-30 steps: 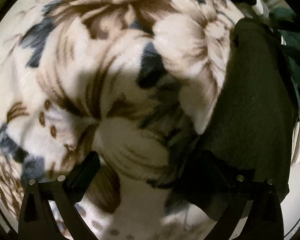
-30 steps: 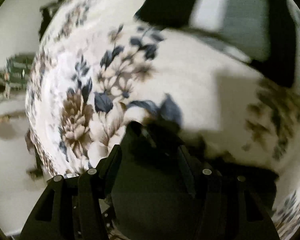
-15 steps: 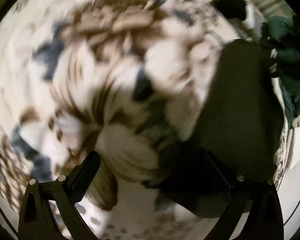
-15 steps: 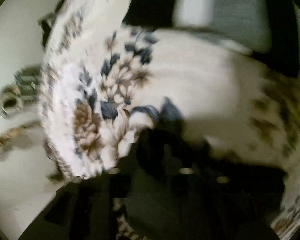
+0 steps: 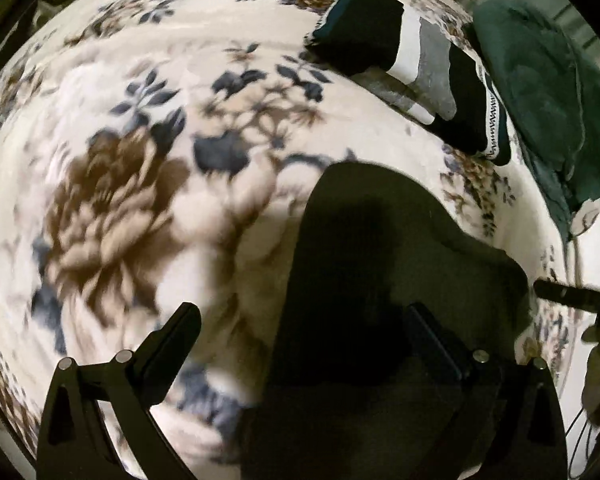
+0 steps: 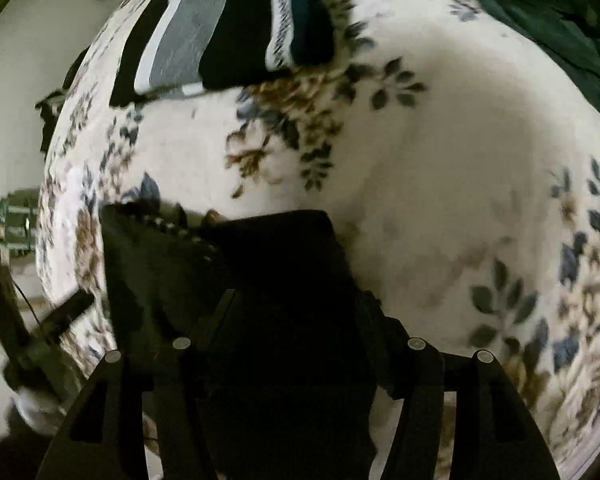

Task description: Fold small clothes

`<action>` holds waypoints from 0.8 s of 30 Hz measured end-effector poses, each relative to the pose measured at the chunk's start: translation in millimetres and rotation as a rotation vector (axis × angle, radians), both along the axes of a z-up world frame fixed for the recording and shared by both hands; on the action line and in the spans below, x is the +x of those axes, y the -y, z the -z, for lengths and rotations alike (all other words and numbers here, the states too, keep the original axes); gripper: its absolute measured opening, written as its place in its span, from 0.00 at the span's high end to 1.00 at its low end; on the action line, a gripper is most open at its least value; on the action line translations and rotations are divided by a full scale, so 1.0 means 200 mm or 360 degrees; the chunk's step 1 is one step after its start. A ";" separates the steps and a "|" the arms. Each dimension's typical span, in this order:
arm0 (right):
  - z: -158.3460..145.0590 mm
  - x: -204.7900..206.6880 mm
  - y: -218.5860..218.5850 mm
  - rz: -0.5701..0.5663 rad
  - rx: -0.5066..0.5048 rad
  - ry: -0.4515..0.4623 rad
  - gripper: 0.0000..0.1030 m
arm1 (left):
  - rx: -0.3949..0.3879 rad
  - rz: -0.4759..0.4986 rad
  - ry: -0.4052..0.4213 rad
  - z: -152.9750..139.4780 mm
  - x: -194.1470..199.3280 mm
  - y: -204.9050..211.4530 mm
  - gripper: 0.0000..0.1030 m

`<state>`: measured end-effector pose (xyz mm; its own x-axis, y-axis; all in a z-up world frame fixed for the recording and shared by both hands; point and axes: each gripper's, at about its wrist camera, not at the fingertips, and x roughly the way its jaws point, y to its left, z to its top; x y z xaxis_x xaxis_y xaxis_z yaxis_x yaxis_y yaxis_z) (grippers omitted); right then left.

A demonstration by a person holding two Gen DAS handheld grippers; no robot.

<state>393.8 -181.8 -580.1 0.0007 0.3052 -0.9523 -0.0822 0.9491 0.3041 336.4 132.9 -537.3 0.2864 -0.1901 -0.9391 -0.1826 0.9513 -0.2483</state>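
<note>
1. Both tools had swung across the bed since the earlier frames, so a stack of folded clothes that sat at the edge of view then now lay in plain sight ahead of them.
2. Nearest, the right tool had a dark, nearly black small garment bunched between its fingers; its jaws had just been opening, and whether the pads still pressed the cloth I cannot tell.
3. The left tool stood wide open, one finger over bare blanket, the other over the same dark garment, which spread under and past it.
4. My reading is that the garment was being carried or dragged toward the stack, with folding partly done.
5. Under everything lay a cream plush blanket with brown and blue flowers.
6. Farther off sat the folded stack of black, white and grey clothes, well apart from the garment.
7. Beyond that stack lay a dark green cloth heap.
</note>
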 end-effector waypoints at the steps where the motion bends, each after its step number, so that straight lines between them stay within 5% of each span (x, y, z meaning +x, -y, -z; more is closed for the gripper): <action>1: 0.04 0.00 -0.02 -0.0026 -0.0010 -0.0013 0.41 | 0.0028 0.0018 -0.0005 0.01 0.03 0.02 0.00; 2: 0.08 0.00 -0.04 -0.0052 -0.0010 -0.0021 0.41 | 0.0051 0.0025 -0.0008 0.02 0.05 0.03 0.00; 3: 0.10 0.01 -0.07 -0.0071 -0.0021 0.0002 0.52 | 0.0072 0.0033 -0.0011 0.03 0.07 0.04 0.00; 4: 0.10 0.02 -0.06 -0.0026 -0.0036 0.0068 0.91 | 0.0092 0.0040 -0.0019 0.04 0.09 0.04 0.00; 9: -0.03 0.11 0.02 0.0274 -0.0088 0.0264 0.96 | 0.0174 0.0051 -0.0031 0.07 0.16 0.04 0.00; 12: 0.00 0.18 0.07 0.0339 -0.0158 0.0241 1.00 | 0.0198 0.0044 -0.0049 0.10 0.19 0.04 0.00; 14: 0.02 0.20 0.16 0.0403 -0.0004 0.0142 1.00 | 0.0198 0.0034 -0.0067 0.12 0.21 0.03 0.00; 17: 0.01 0.12 0.29 0.0480 0.0177 0.0051 0.84 | 0.0189 0.0036 -0.0074 0.13 0.21 0.03 0.00; 19: 0.01 0.04 0.39 0.0583 0.0262 0.0008 0.36 | 0.0189 0.0042 -0.0077 0.13 0.20 0.04 0.00; 24: 0.25 -0.11 0.48 0.0798 0.0486 -0.0301 0.32 | 0.0183 0.0025 -0.0097 0.13 0.19 0.03 0.00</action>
<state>371.4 -277.1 -630.0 0.0543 0.5705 -0.8195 0.4337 0.7258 0.5340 373.4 126.6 -563.4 0.2262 -0.0840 -0.9705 -0.1789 0.9757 -0.1262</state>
